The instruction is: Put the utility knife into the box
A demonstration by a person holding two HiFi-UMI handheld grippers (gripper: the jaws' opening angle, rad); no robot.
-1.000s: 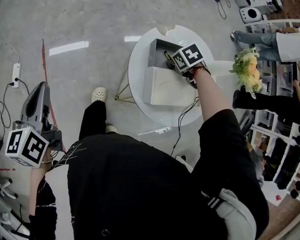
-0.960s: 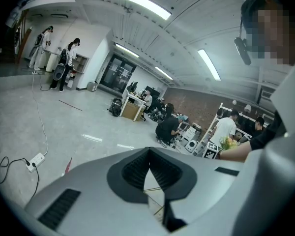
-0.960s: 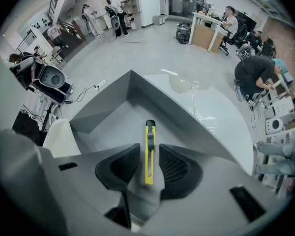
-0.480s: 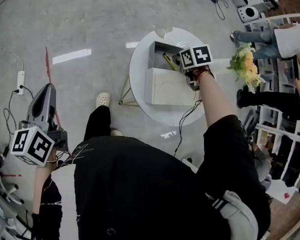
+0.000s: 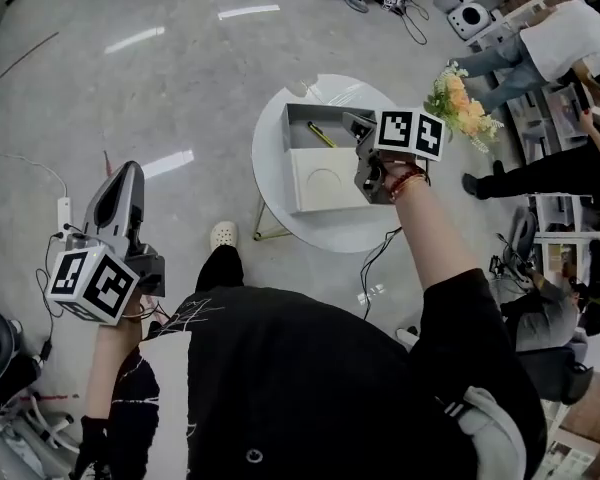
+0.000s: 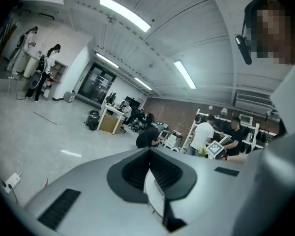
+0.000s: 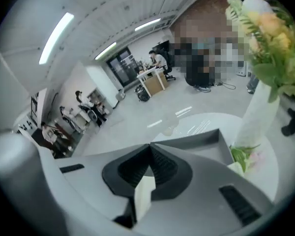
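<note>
The utility knife (image 5: 321, 134) in the box (image 5: 310, 118) is too small to make out.

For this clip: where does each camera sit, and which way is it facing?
Head view: on the person's head, looking steeply down at the table, open box and knife; black top, both arms, left hand-held gripper and right hand-held gripper show.
Left gripper view: on the left hand-held gripper, facing across the room toward desks; shut jaws show.
Right gripper view: on the right hand-held gripper, facing box and flowers; empty jaws closing.
Shared: head and right gripper views both show box and flowers.
</note>
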